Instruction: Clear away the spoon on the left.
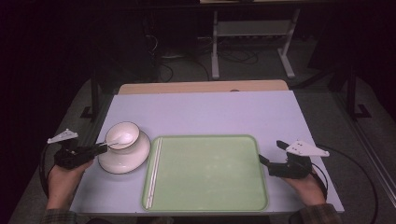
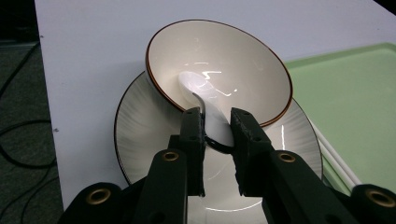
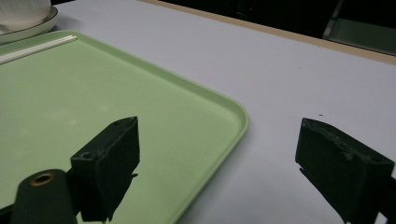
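Observation:
A white bowl (image 1: 126, 130) with a brown rim stands on a white plate (image 1: 135, 161) at the table's left. A white spoon (image 1: 119, 139) rests inside it, handle toward me. My left gripper (image 1: 103, 148) reaches in from the left and is shut on the spoon's handle; in the left gripper view the handle of the spoon (image 2: 201, 86) fills the gap between the jaws of the gripper (image 2: 217, 116), over the bowl (image 2: 243, 60) and the plate (image 2: 140, 135). My right gripper (image 1: 270, 150) hovers open at the right edge of the green tray (image 1: 210, 168), with nothing between the jaws of the gripper (image 3: 219, 135).
A pair of white chopsticks (image 1: 154, 170) lies along the tray's left side, close to the plate. The tray (image 3: 93, 88) has a raised rim. The white table surface (image 1: 210, 112) stretches behind the tray. Cables trail off both table sides.

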